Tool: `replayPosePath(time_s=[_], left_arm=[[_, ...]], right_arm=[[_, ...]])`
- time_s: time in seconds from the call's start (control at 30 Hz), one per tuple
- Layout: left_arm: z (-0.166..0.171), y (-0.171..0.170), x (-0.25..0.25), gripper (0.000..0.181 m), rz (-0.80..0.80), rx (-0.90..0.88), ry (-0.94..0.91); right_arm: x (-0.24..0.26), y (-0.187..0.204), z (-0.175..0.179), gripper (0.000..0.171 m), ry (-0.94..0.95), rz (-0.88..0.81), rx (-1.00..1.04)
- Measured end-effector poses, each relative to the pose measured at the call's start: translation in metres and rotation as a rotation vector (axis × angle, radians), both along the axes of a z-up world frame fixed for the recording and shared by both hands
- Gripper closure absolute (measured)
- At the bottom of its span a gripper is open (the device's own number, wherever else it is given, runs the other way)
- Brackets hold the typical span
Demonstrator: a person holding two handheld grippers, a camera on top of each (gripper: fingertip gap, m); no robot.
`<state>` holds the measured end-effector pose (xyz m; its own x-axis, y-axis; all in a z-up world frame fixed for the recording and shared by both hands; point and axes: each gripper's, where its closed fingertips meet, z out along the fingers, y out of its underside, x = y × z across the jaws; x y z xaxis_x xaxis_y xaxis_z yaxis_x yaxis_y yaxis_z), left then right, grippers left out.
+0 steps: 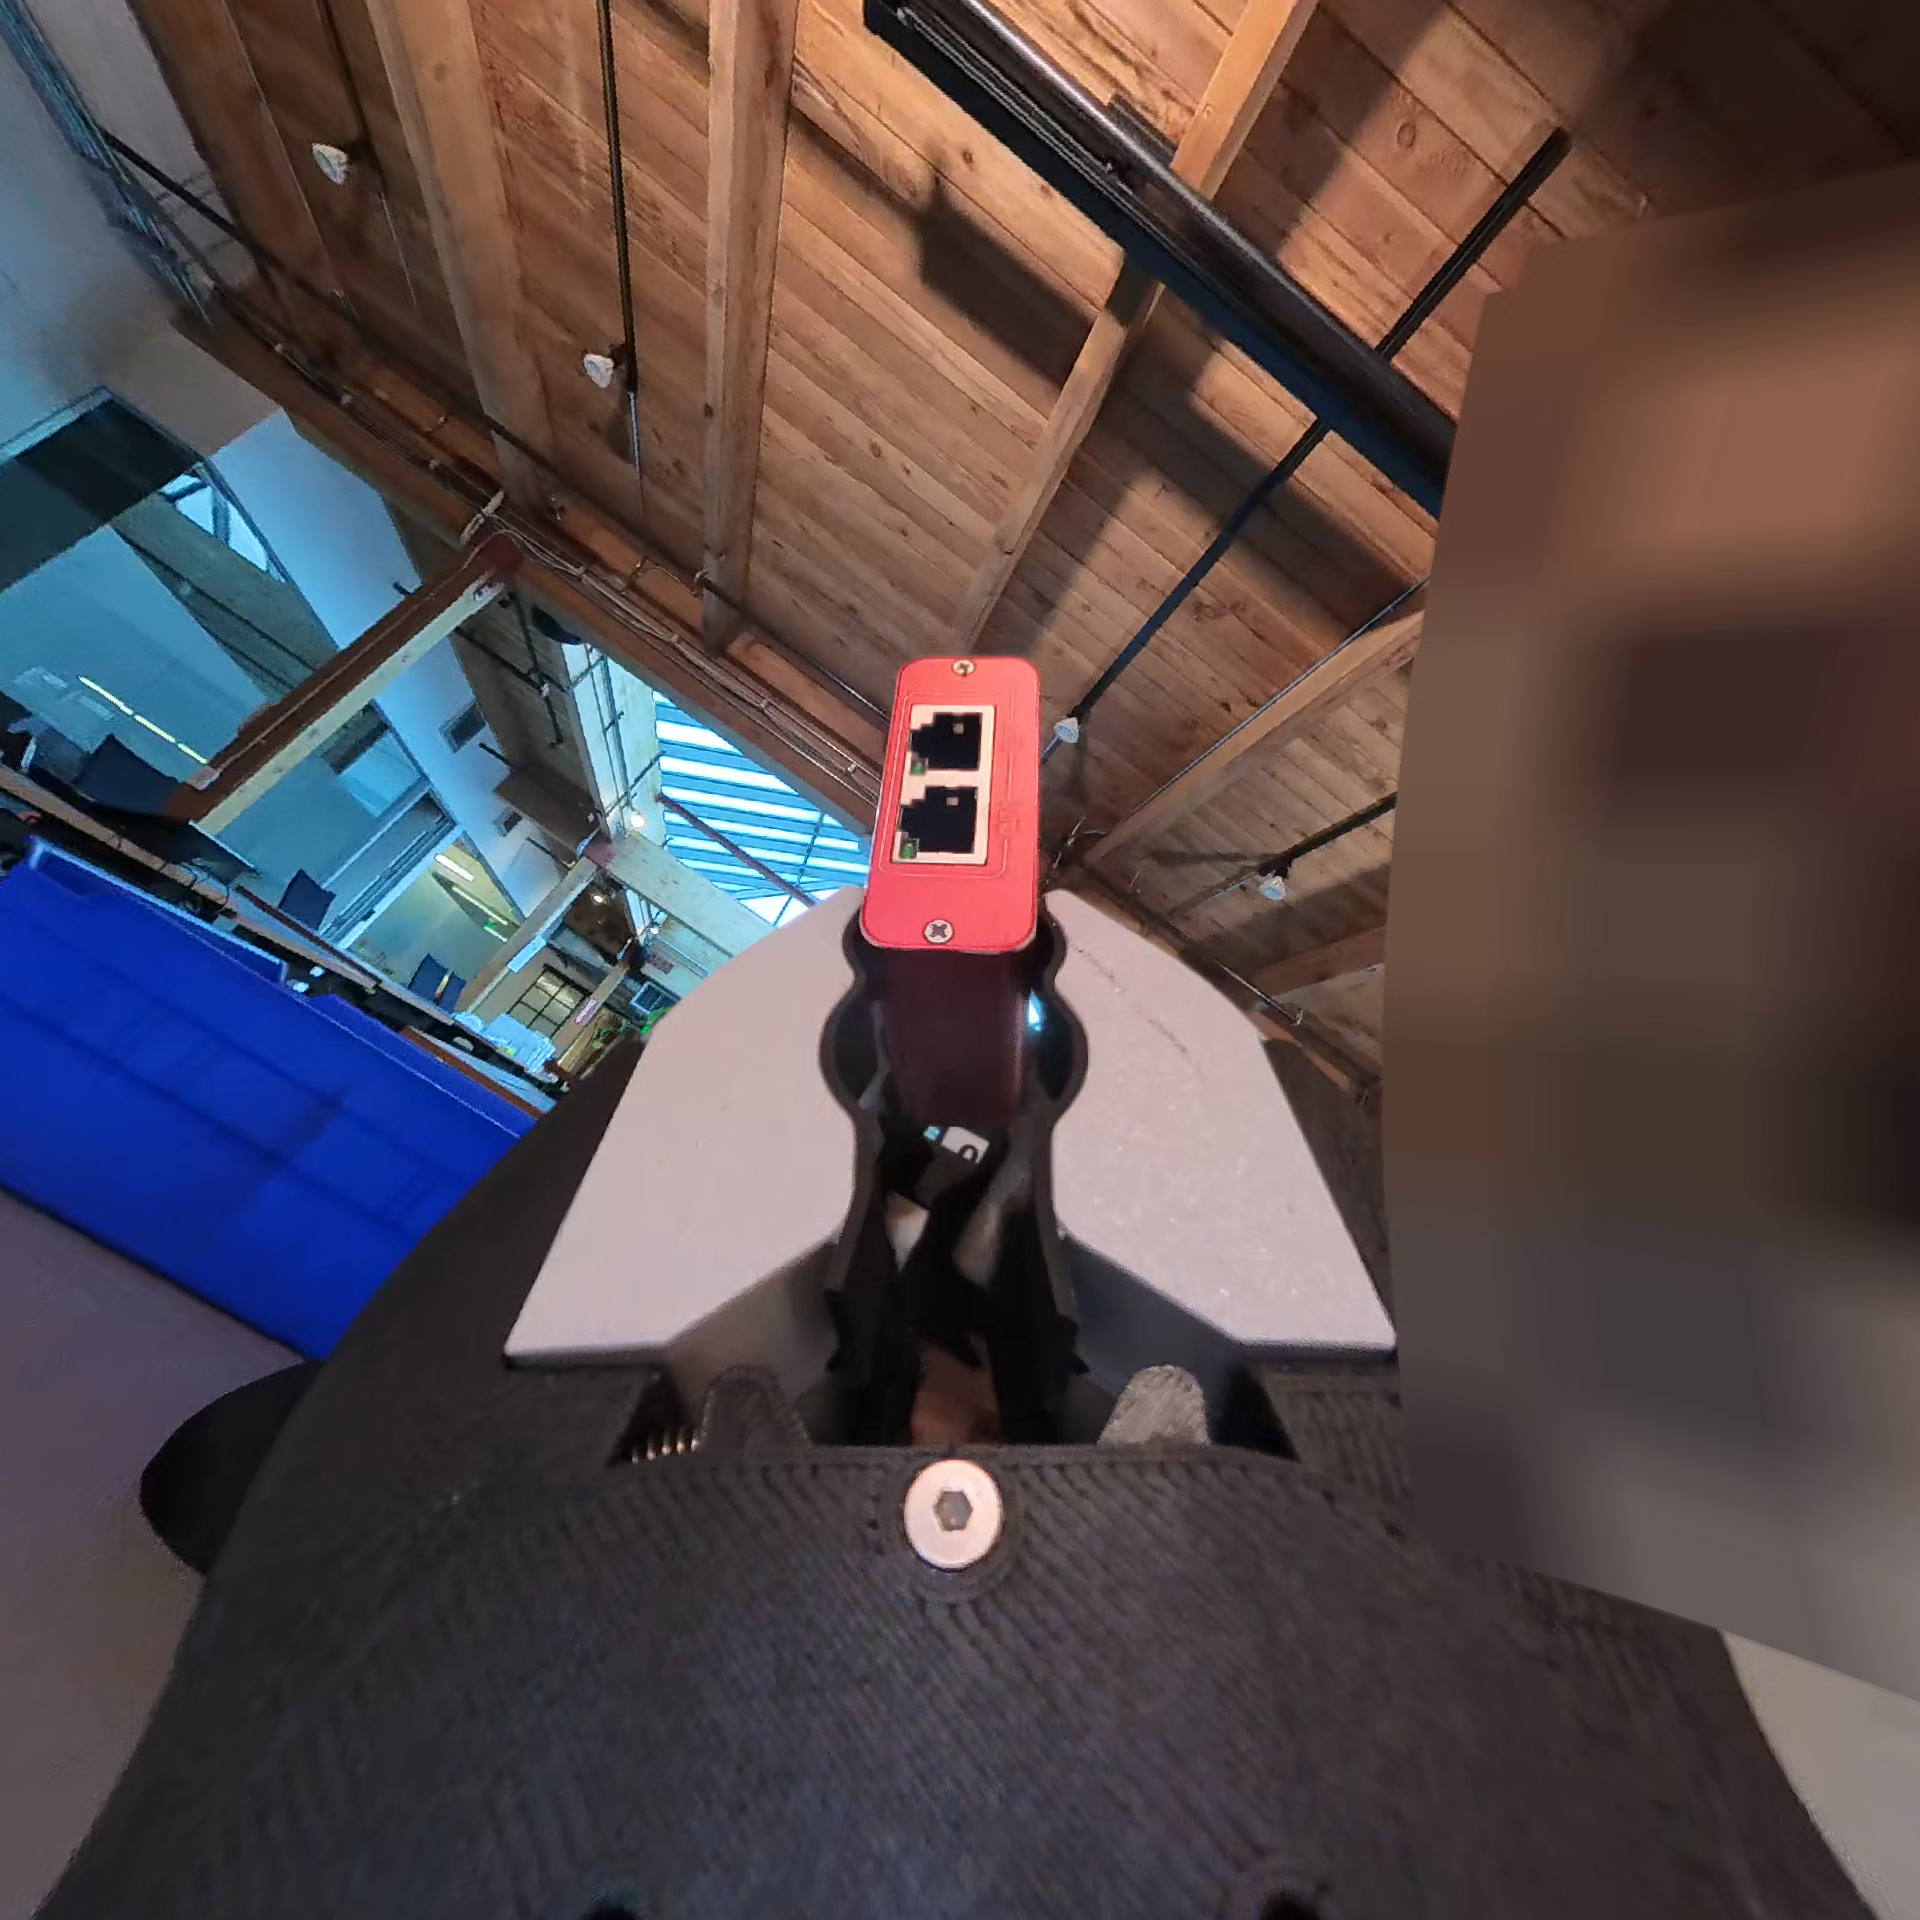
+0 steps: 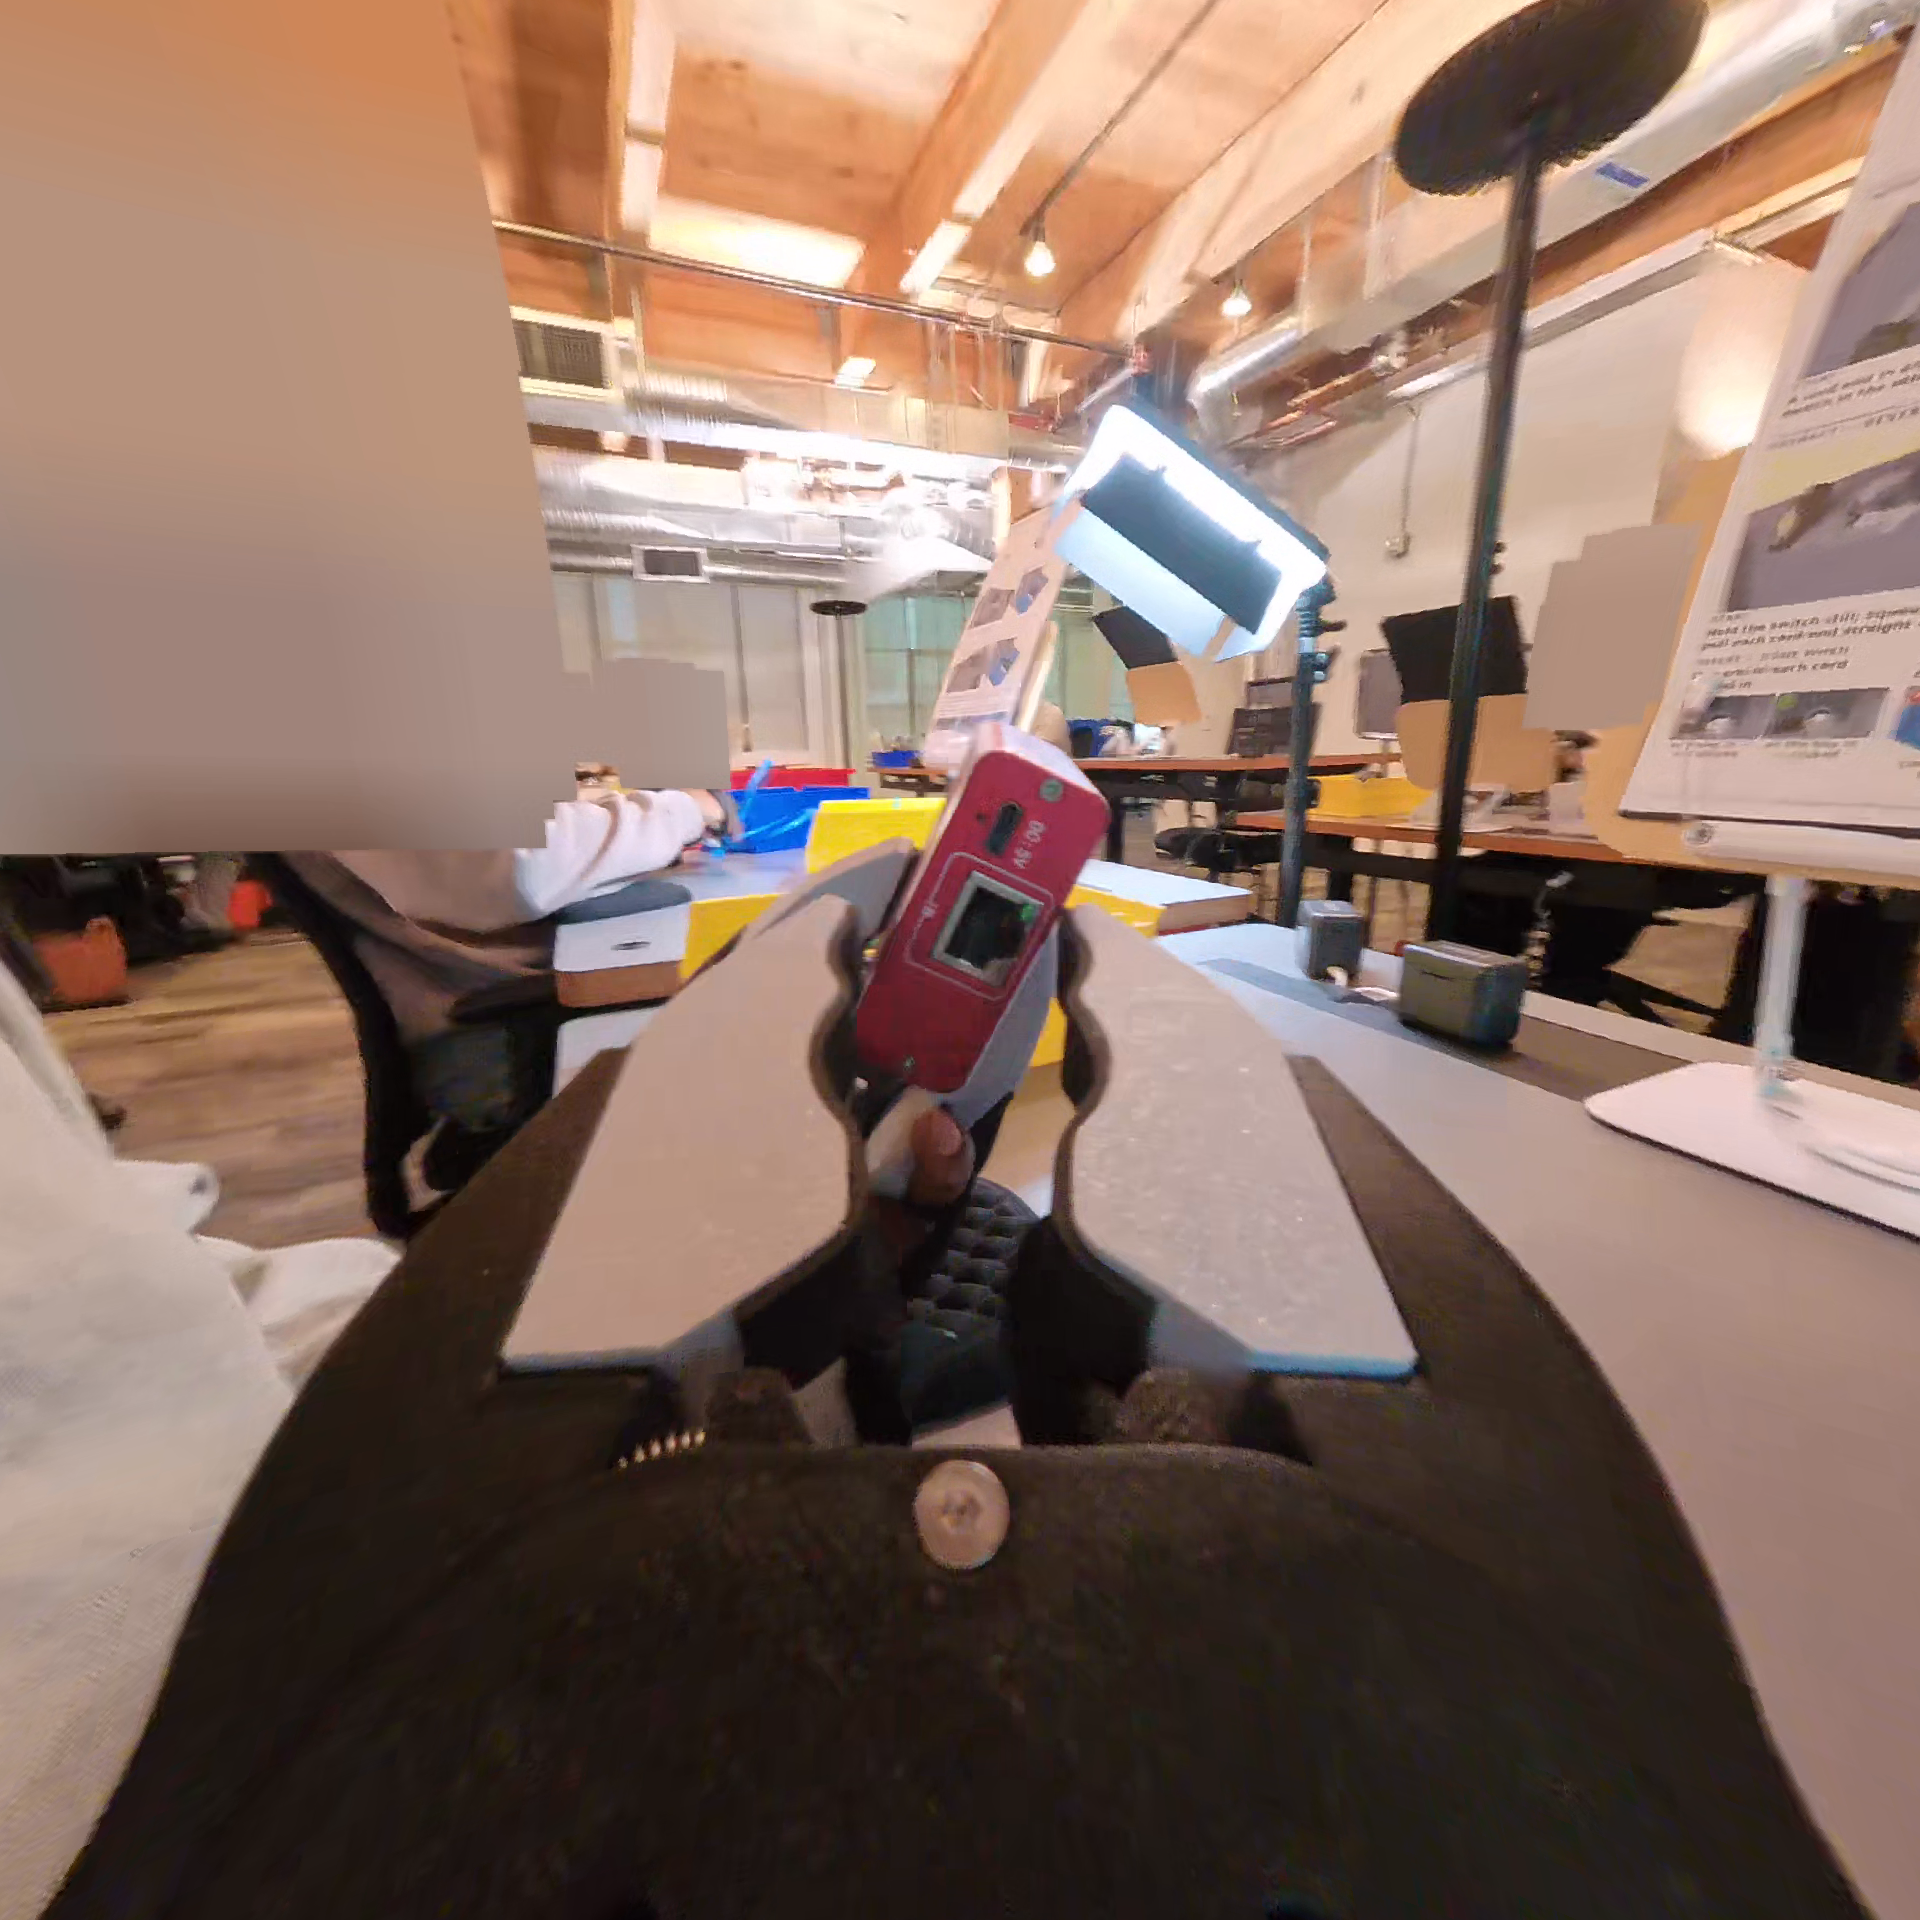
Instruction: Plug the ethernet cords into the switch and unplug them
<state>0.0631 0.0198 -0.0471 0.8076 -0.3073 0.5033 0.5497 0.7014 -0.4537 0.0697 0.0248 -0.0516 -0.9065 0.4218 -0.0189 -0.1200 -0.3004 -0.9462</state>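
Note:
The red switch (image 1: 951, 810) is clamped upright between my left gripper's (image 1: 951, 914) grey fingers, raised toward the wooden ceiling. Its end face shows two ethernet ports, both empty. In the right wrist view the same switch (image 2: 977, 935) hangs tilted just in front, showing its other end with one empty port and a small socket. My right gripper (image 2: 961, 920) is open, with one finger on each side of the switch and gaps beside it. A grey finger (image 2: 868, 873) of the left gripper shows behind the switch. No ethernet cord is in view.
A blue bin (image 1: 208, 1091) lies at lower left of the left wrist view. The grey table (image 2: 1558, 1299) carries a white stand base (image 2: 1766, 1132), a black pole (image 2: 1475, 623) and two small grey boxes (image 2: 1460, 987). Yellow bins (image 2: 727, 935) and a person's white sleeve (image 2: 603, 842) are beyond. Less than 4 cm separates the two grippers' tips.

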Motion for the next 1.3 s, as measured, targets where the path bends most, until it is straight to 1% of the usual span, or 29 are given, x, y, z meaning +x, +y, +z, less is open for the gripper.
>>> replayPosePath(time_s=[0.07,0.1,0.17,0.2,0.23,0.3,0.37,0.4,0.47,0.5,0.53,0.6,0.67,0.7,0.73,0.77,0.8,0.83,0.9,0.97,1.03,1.1,1.27,1.3], left_arm=[[-0.001,0.003,0.003,0.154,-0.004,-0.026,0.031],[-0.003,0.007,0.005,0.153,-0.020,-0.074,0.061],[-0.013,0.013,0.008,0.148,-0.062,-0.251,0.151],[-0.022,0.014,0.007,0.137,-0.049,-0.375,0.210],[-0.030,0.012,0.008,0.130,-0.019,-0.503,0.289],[-0.046,0.007,0.016,0.125,0.073,-0.753,0.521],[-0.064,0.002,0.014,0.122,0.237,-1.014,0.748],[-0.071,0.001,0.013,0.122,0.300,-1.105,0.837],[-0.083,0.007,0.014,0.122,0.363,-1.216,0.951],[-0.085,0.012,0.016,0.123,0.390,-1.224,0.989],[-0.085,0.018,0.019,0.127,0.405,-1.204,1.024],[-0.083,0.026,0.025,0.143,0.408,-1.156,1.067],[-0.076,0.027,0.020,0.145,0.465,-1.130,1.041],[-0.068,0.025,0.015,0.151,0.529,-1.104,1.011],[-0.059,0.022,0.007,0.154,0.627,-1.088,0.971],[-0.050,0.016,-0.004,0.154,0.757,-1.089,0.936],[-0.042,0.009,-0.015,0.154,0.904,-1.095,0.908],[-0.037,0.004,-0.020,0.154,1.016,-1.103,0.912],[-0.034,0.002,-0.023,0.154,1.132,-1.117,0.923],[-0.036,0.005,-0.023,0.155,1.206,-1.159,0.966],[-0.040,0.007,-0.024,0.154,1.285,-1.228,1.059],[-0.046,0.013,-0.021,0.154,1.289,-1.258,1.131],[-0.049,0.019,-0.017,0.154,1.325,-1.275,1.190],[-0.050,0.020,-0.016,0.154,1.330,-1.278,1.205]], right_arm=[[0.002,0.004,-0.002,0.138,0.021,-0.008,0.035],[0.003,0.006,-0.005,0.139,0.025,0.000,0.066],[0.006,0.011,-0.009,0.142,0.074,0.007,0.155],[0.010,0.014,-0.010,0.143,0.114,0.010,0.208],[0.014,0.017,-0.013,0.144,0.152,0.016,0.274],[0.018,0.020,-0.024,0.145,0.212,0.007,0.426],[0.020,0.021,-0.038,0.145,0.253,0.007,0.564],[0.023,0.020,-0.043,0.145,0.268,0.024,0.601],[0.030,0.015,-0.049,0.145,0.283,0.080,0.616],[0.033,0.012,-0.050,0.145,0.289,0.110,0.615],[0.037,0.010,-0.052,0.145,0.295,0.136,0.616],[0.040,0.007,-0.053,0.145,0.312,0.155,0.618],[0.031,0.010,-0.041,0.145,0.311,0.087,0.558],[0.022,0.015,-0.031,0.140,0.293,0.015,0.495],[0.013,0.020,-0.021,0.137,0.274,-0.056,0.425],[0.007,0.025,-0.011,0.127,0.253,-0.102,0.358],[0.003,0.027,-0.005,0.112,0.216,-0.129,0.307],[0.000,0.026,-0.004,0.101,0.158,-0.137,0.287],[-0.005,0.017,-0.011,0.076,0.036,-0.128,0.314],[-0.004,0.005,-0.017,0.066,-0.010,-0.118,0.351],[-0.003,-0.001,-0.018,0.071,0.005,-0.131,0.367],[-0.006,-0.002,-0.022,0.077,0.012,-0.156,0.397],[-0.013,0.001,-0.035,0.089,-0.037,-0.207,0.492],[-0.014,0.004,-0.036,0.096,-0.046,-0.221,0.502]])
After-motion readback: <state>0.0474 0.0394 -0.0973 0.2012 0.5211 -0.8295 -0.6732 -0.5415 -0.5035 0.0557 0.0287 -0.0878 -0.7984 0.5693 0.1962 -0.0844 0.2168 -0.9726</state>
